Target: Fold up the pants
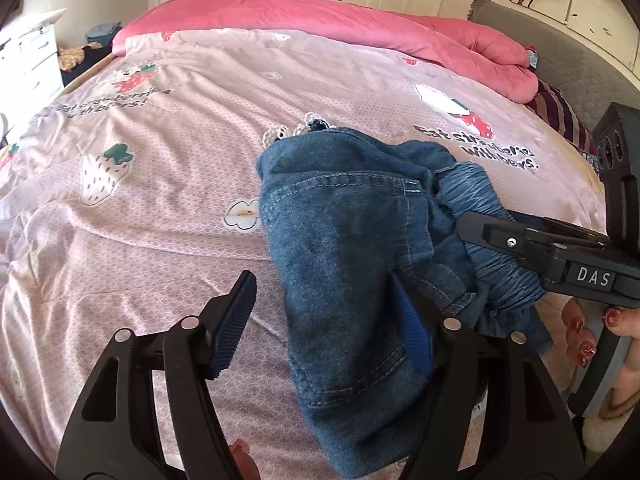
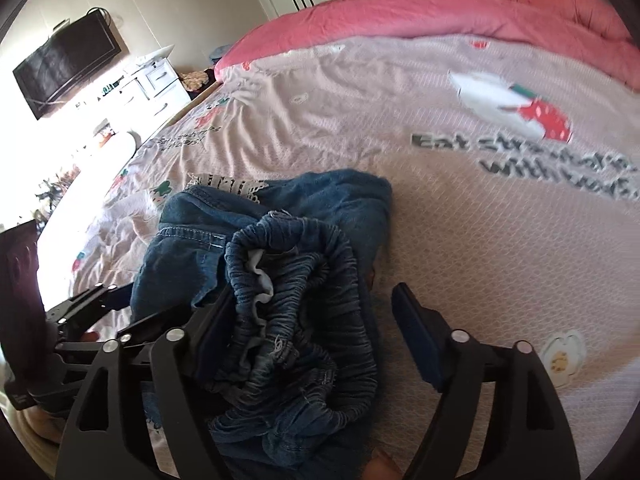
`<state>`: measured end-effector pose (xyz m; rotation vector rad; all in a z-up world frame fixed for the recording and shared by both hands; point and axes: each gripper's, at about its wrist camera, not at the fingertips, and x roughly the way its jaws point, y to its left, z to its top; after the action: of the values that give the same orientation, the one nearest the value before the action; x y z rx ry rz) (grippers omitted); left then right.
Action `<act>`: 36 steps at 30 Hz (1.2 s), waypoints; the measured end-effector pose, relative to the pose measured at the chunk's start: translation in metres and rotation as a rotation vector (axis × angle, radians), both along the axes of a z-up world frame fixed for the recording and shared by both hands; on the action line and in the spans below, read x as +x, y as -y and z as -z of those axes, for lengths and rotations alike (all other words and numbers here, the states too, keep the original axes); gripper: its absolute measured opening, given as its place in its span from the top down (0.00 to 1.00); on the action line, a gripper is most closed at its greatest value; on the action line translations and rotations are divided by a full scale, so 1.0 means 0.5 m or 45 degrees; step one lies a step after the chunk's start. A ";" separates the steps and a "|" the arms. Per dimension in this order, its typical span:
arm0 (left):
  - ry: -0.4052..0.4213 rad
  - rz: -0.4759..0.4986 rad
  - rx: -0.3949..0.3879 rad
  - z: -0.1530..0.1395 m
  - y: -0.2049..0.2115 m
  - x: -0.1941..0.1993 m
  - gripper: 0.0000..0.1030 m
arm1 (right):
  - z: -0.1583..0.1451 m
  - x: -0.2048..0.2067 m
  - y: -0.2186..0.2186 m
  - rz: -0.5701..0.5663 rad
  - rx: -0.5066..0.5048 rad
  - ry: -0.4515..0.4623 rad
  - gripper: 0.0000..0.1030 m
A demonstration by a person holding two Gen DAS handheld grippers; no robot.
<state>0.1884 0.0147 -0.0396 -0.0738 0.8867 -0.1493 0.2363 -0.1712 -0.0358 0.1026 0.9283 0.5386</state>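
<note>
1. Left wrist view: the pants [image 1: 344, 248], a bunched denim heap, lie at centre frame on the pink sheet [image 1: 168, 184]. The left gripper [image 1: 328, 316] stands spread at bottom, one pad clear of the cloth, the other against its edge. The right gripper [image 1: 480, 232] enters from the right by the waistband.
2. Right wrist view: the pants [image 2: 288, 280] fill lower centre, elastic waistband uppermost. The right gripper [image 2: 312, 332] stands wide, its right pad apart from the denim. A red quilt [image 2: 440, 16] lies along the top.

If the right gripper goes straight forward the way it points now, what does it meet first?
Most likely the gathered waistband of the denim pants, lying between the open fingers of the right gripper; depth is unclear.
</note>
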 end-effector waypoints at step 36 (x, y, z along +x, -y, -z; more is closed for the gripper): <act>0.172 -0.129 0.034 -0.111 -0.007 -0.308 0.09 | -0.194 -0.363 0.063 0.071 -0.176 0.458 0.04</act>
<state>0.0344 0.0184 0.0160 -0.0826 0.7486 -0.0475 0.0550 -0.2026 0.0612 -0.0914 0.6071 0.4221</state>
